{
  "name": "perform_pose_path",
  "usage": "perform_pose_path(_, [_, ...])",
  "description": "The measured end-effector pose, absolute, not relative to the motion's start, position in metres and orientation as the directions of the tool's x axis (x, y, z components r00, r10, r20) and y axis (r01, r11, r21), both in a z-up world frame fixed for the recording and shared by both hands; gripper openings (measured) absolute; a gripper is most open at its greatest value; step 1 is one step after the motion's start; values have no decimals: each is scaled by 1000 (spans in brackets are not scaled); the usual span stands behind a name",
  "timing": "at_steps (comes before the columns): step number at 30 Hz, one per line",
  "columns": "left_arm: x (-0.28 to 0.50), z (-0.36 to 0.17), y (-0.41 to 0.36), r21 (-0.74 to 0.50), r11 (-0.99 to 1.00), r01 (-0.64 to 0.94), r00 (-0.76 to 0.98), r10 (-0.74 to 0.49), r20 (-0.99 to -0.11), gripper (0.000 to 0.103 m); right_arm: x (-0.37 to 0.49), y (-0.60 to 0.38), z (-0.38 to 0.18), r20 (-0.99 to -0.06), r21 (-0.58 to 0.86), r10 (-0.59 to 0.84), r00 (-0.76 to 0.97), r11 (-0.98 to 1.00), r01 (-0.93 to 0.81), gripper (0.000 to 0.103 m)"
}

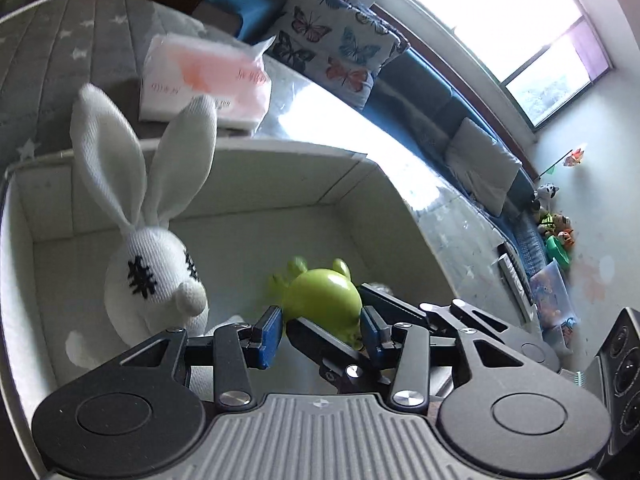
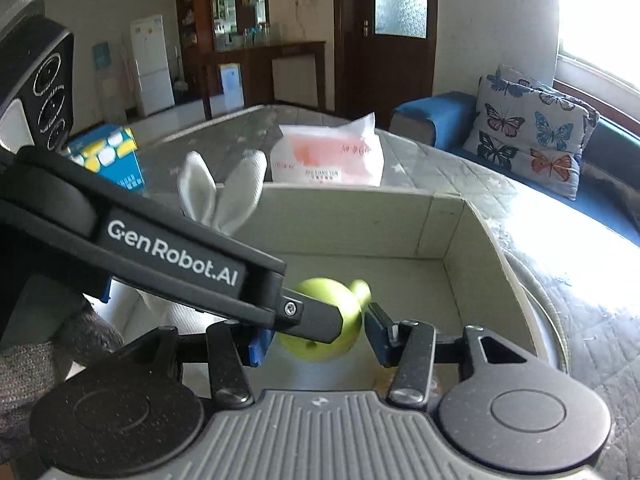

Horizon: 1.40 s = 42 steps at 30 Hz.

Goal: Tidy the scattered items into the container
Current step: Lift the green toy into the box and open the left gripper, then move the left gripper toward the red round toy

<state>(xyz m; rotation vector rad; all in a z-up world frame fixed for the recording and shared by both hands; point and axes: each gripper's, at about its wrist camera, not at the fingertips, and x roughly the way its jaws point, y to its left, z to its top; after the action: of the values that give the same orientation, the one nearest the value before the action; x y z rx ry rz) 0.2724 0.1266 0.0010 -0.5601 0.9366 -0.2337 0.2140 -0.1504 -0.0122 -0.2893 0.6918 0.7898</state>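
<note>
A green rubber toy figure point(image 1: 322, 300) lies inside the white box point(image 1: 280, 168), also seen in the right wrist view point(image 2: 320, 320). Both grippers are over it. My left gripper point(image 1: 320, 332) has its blue pads on either side of the toy, jaws apart about the toy's width. My right gripper point(image 2: 316, 340) likewise brackets the toy; the left gripper's arm crosses in front of it. Which one grips the toy is unclear. A white knitted rabbit point(image 1: 156, 272) sits upright in the box at the left; its ears point(image 2: 224, 192) show in the right wrist view.
A pink-and-white tissue pack point(image 1: 204, 80) lies beyond the box on the grey star-patterned bed point(image 1: 60, 60). A blue and yellow carton point(image 2: 108, 156) stands at the left. A butterfly cushion point(image 2: 532, 144) rests on the blue sofa.
</note>
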Motion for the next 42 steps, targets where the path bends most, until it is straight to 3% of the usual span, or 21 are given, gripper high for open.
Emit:
perform_pose_path(7, [259, 13, 123, -512, 858, -37, 616, -384, -688, 45, 198, -161, -8, -642, 1, 550, 534, 698, -717, 52])
perform_pose_path(13, [239, 34, 111, -467, 884, -7, 664, -345, -663, 45, 176, -191, 14, -589, 22, 564, 579, 727, -686, 61])
perform_pose_path(21, [188, 56, 84, -462, 883, 85, 692, -386, -610, 45, 117, -241, 26, -544, 3, 535, 646, 771, -637, 65])
perform_pose_path(31, [145, 31, 45, -483, 869, 104, 624, -435, -649, 45, 59, -302, 4, -565, 15, 471, 678, 827, -562, 65])
perform_pose_path(42, [149, 11, 18, -532, 836, 138, 551, -511, -660, 45, 64, -324, -21, -597, 81, 443, 669, 862, -500, 65])
